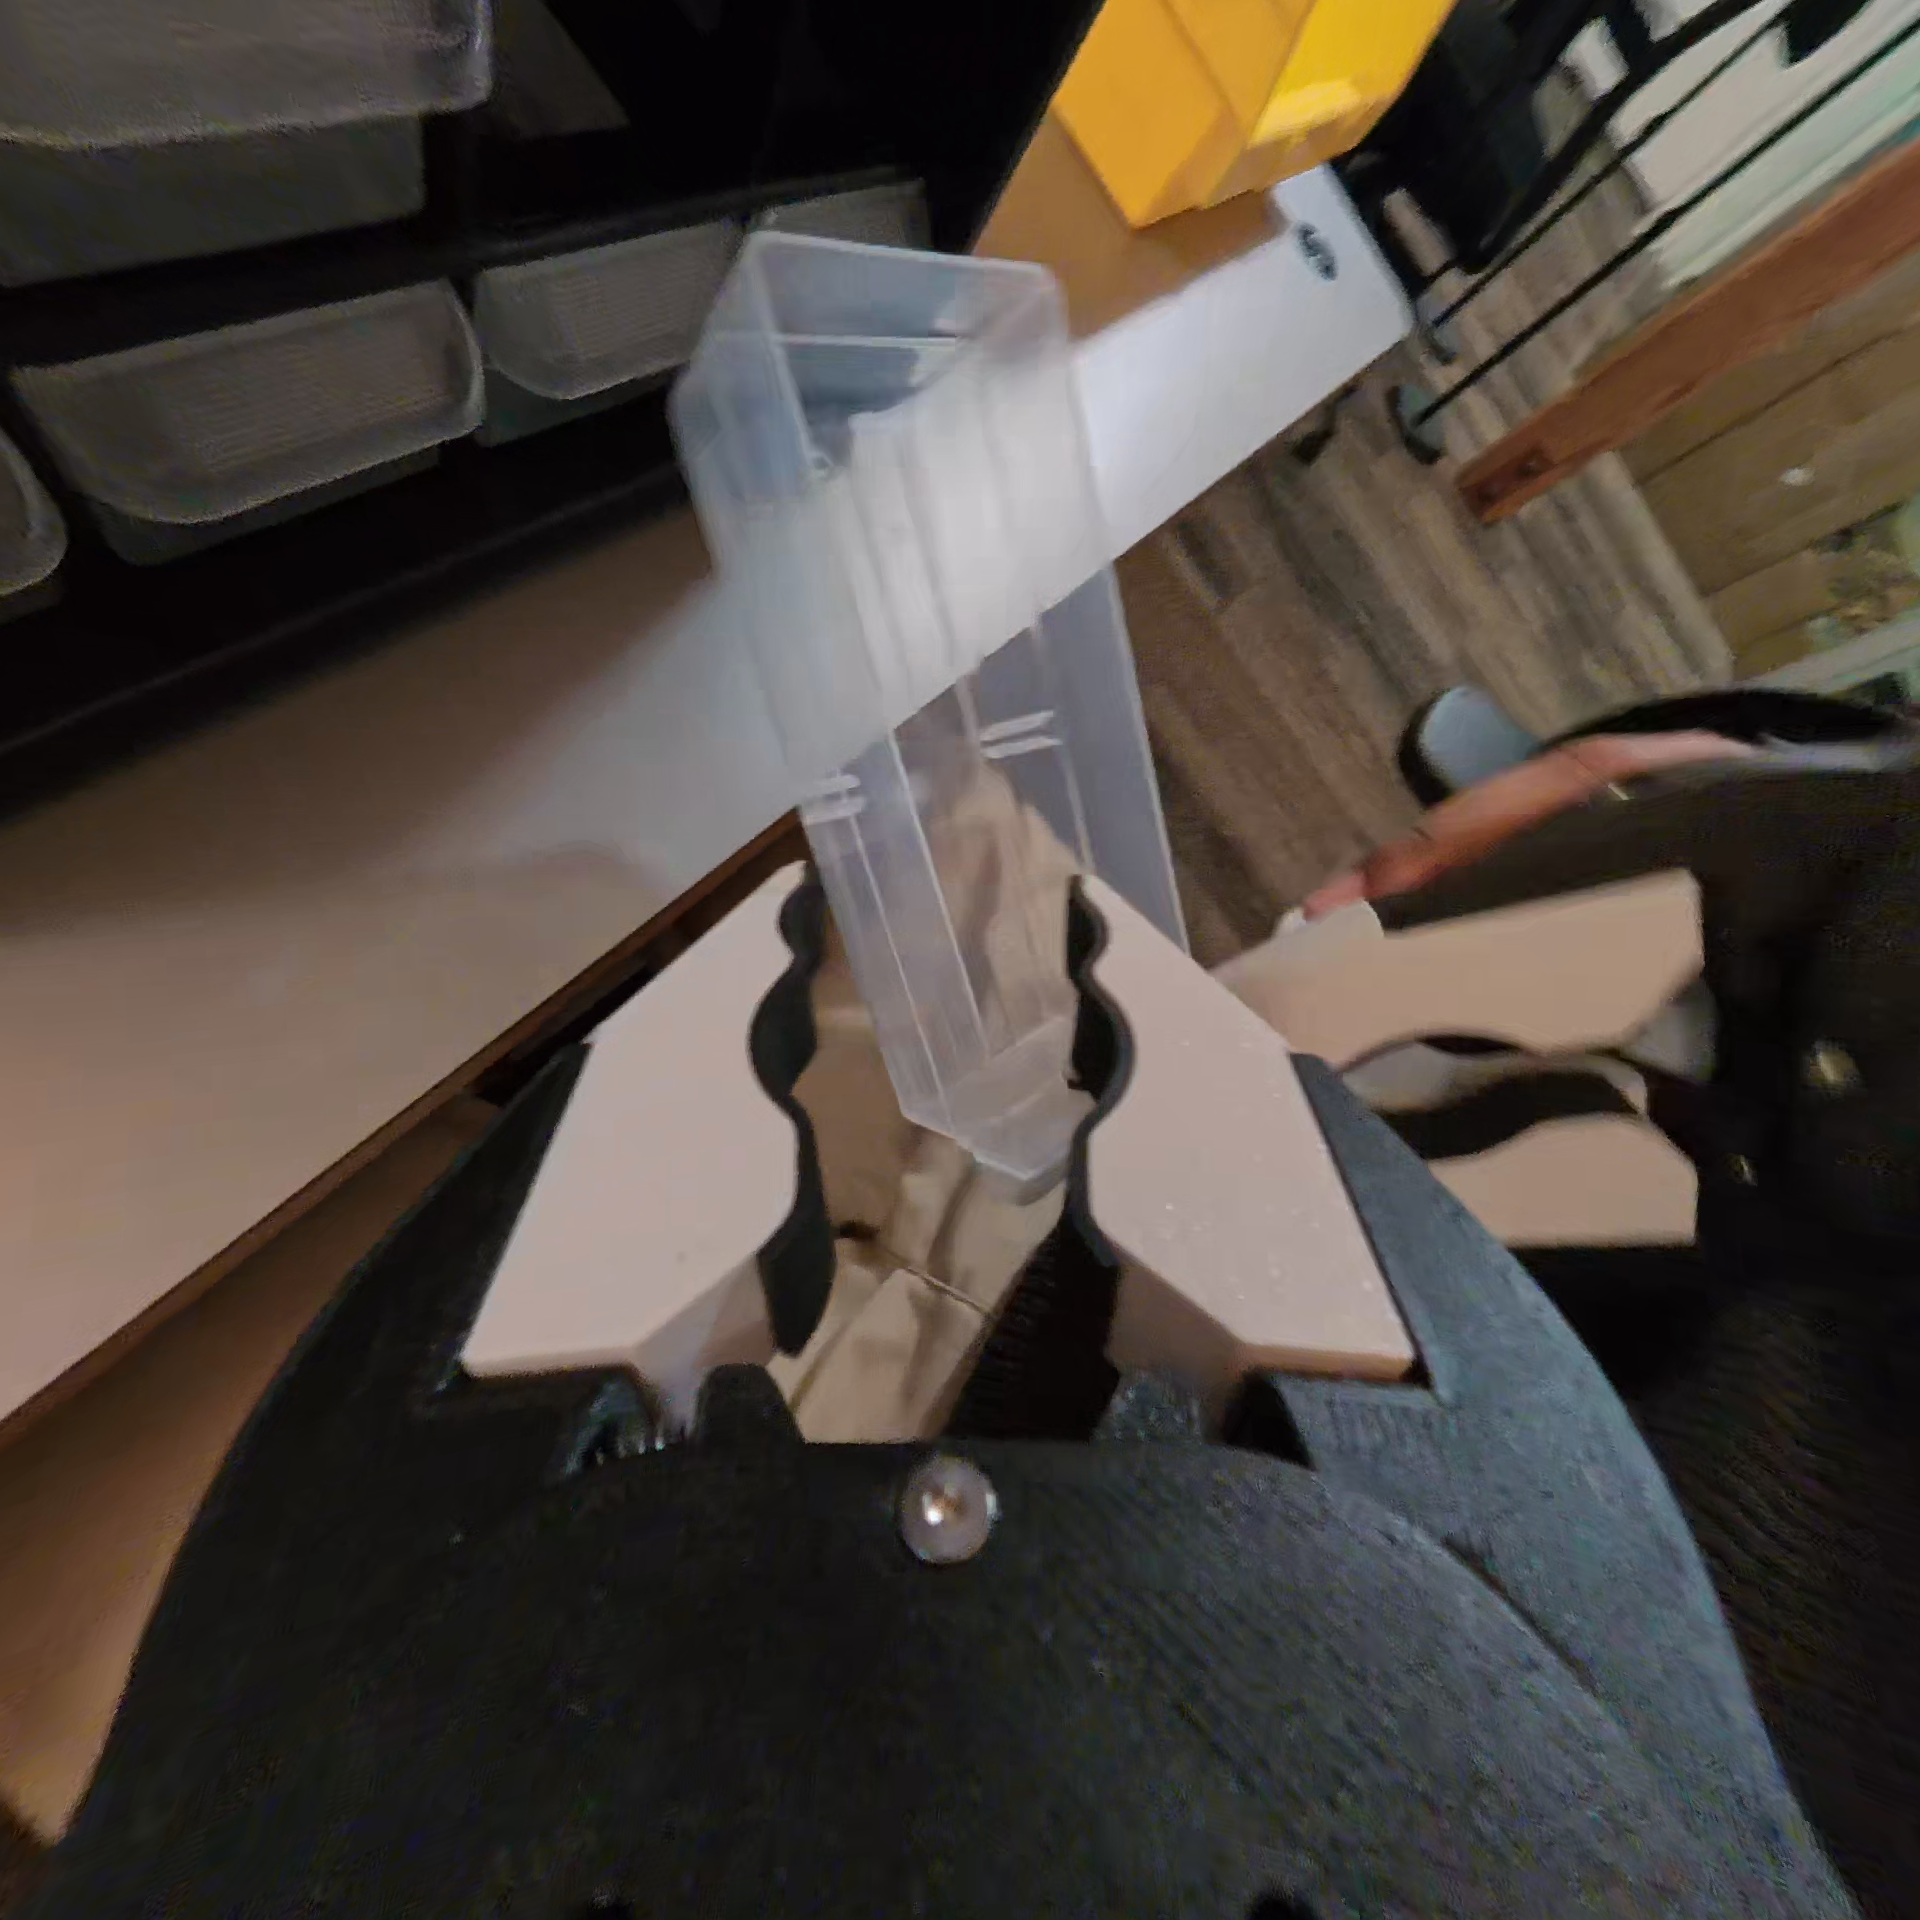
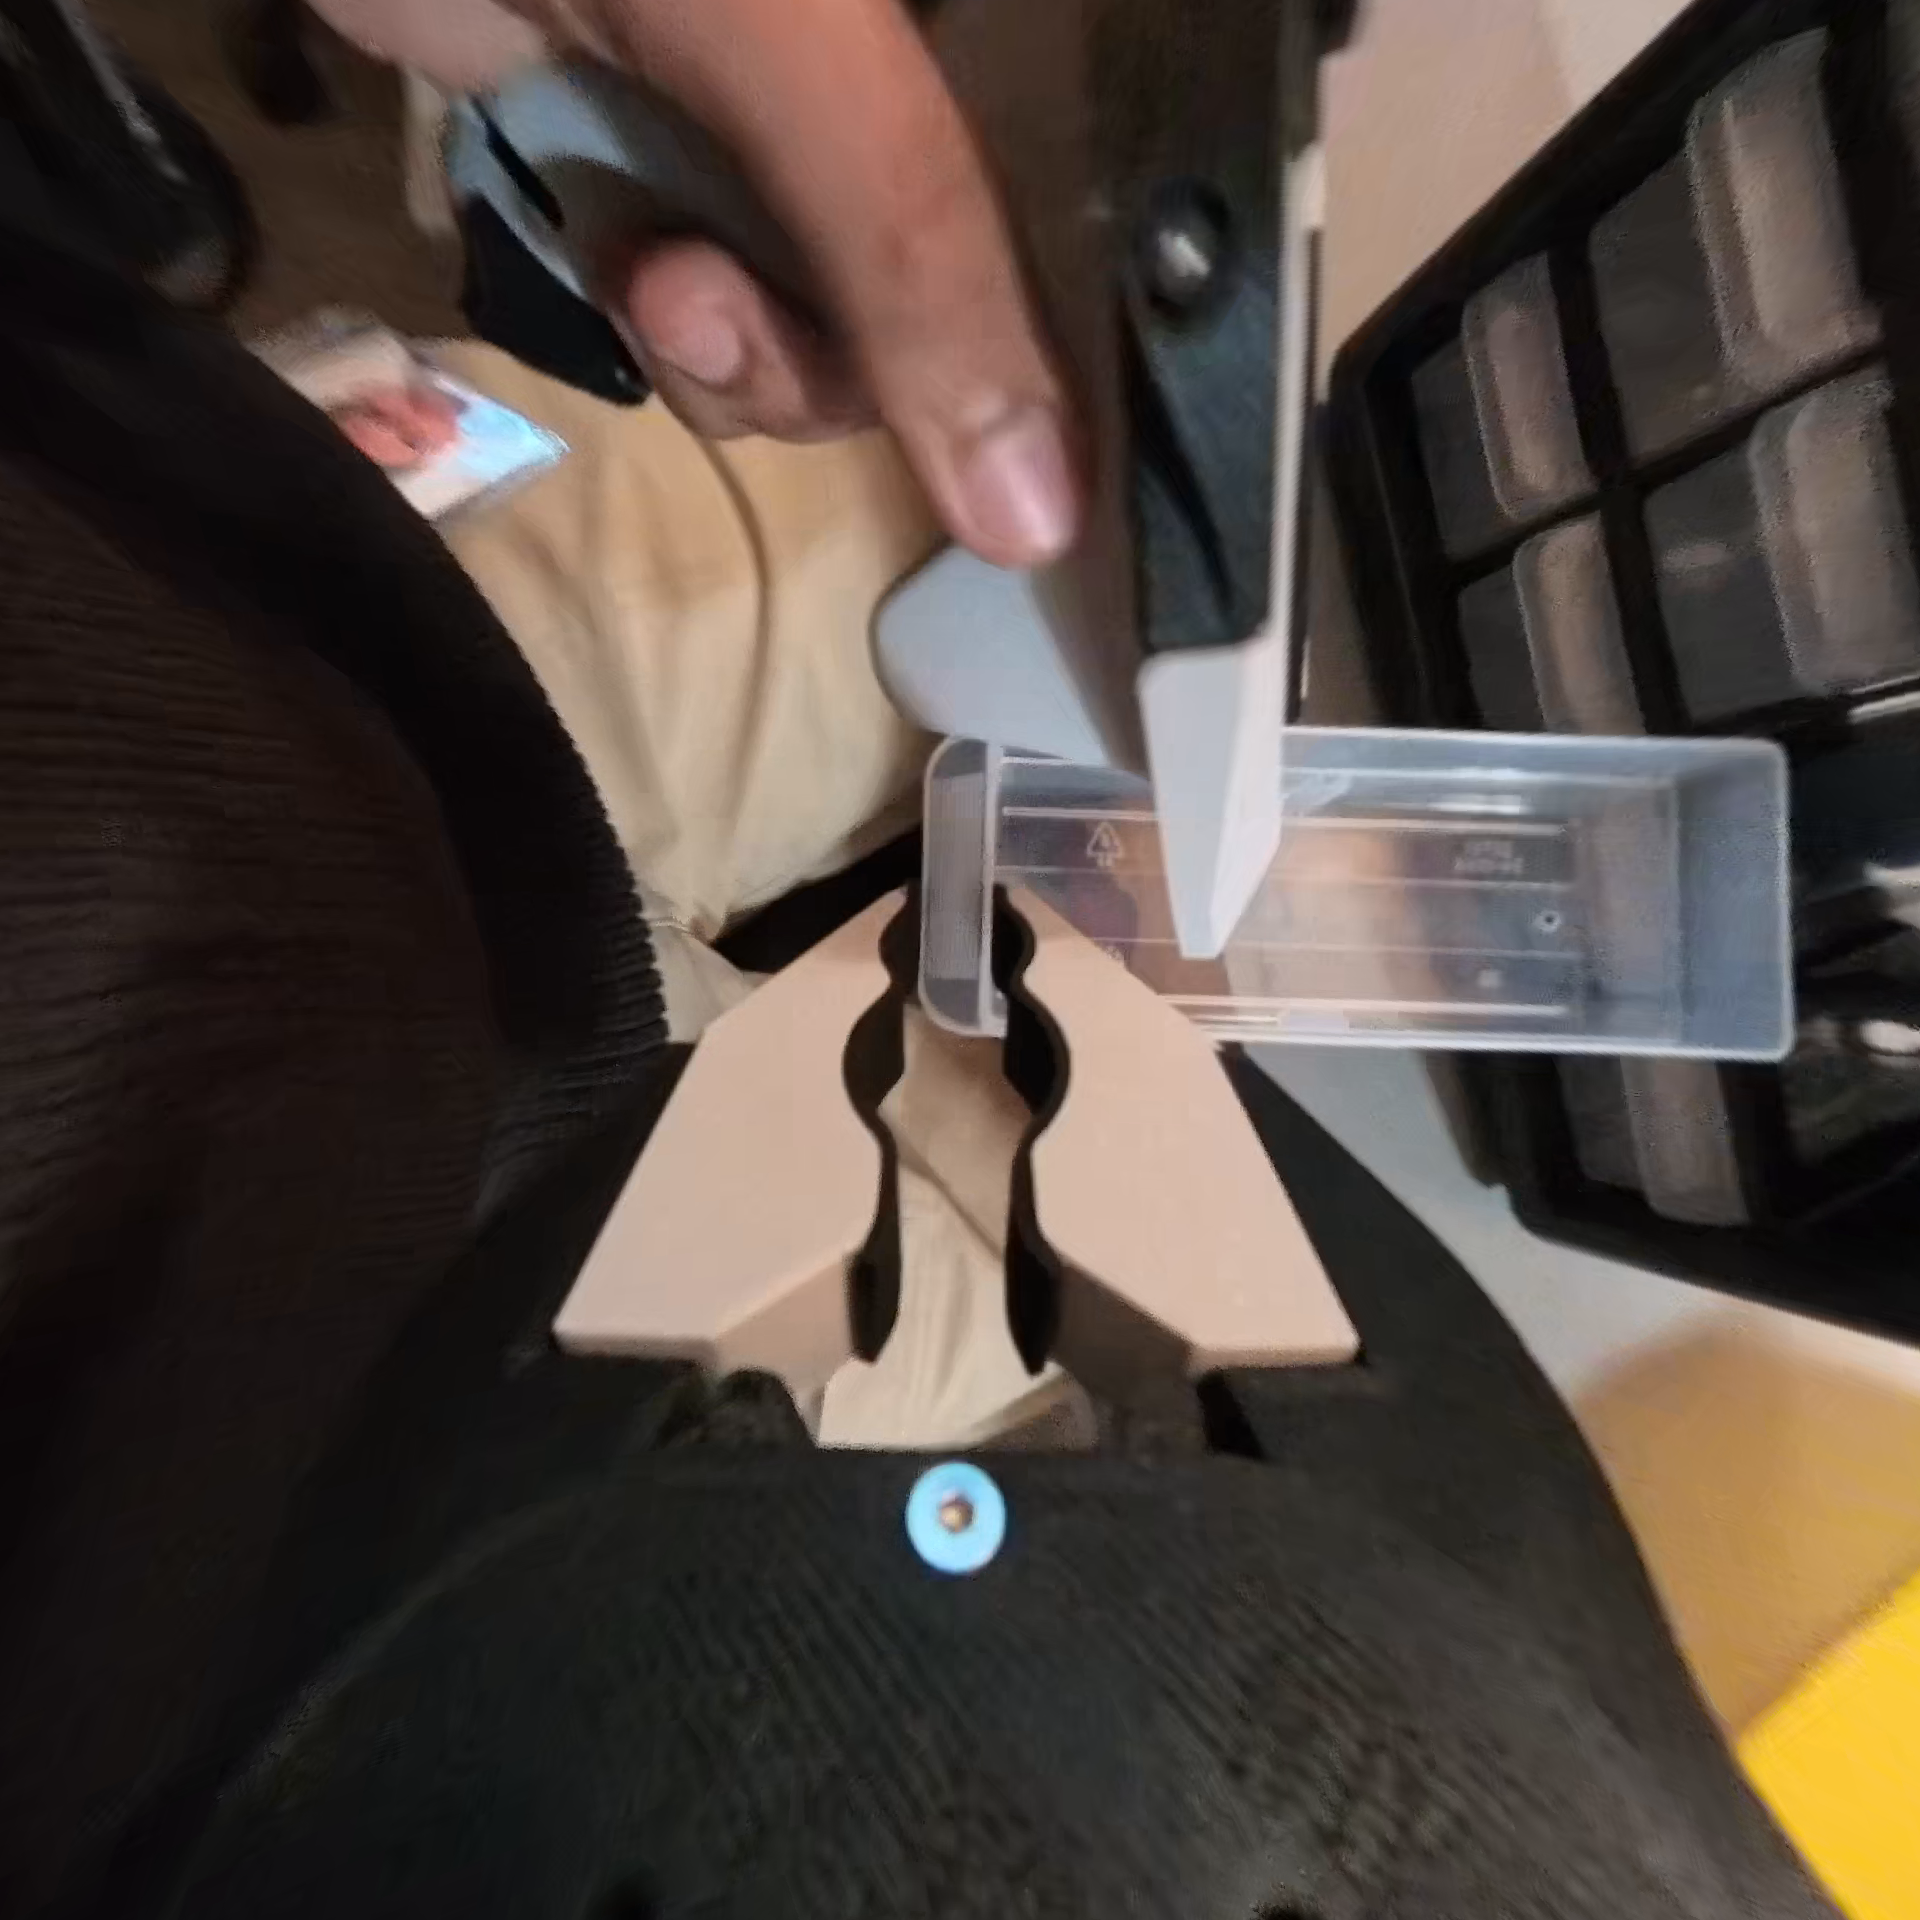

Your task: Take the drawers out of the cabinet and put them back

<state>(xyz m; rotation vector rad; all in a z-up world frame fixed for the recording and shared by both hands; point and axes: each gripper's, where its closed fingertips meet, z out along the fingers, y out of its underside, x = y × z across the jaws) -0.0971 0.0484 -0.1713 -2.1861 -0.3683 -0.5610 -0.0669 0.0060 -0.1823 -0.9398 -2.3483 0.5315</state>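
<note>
You won't get readable text here. The clear plastic drawer (image 2: 1455,894) has a moulded triangle recycling symbol and small embossed marks on its base, too blurred to read. The white board (image 1: 1340,260) carries a dark mark, illegible.

The clear, colourless plastic drawer (image 1: 914,582) shows faint moulded lines along its walls. The left gripper (image 1: 940,997) has 2 beige fingers (image 1: 665,1174) with wavy black inner pads, set on a black textured body; the right gripper (image 2: 951,997) has the same colours. The black plastic cabinet (image 2: 1621,499), far left in the left wrist view, holds translucent grey-white drawers (image 1: 260,405). A bright yellow box (image 1: 1226,94) sits on the tan tabletop (image 1: 260,883). The floor (image 1: 1299,644) is streaked grey-brown.
</note>
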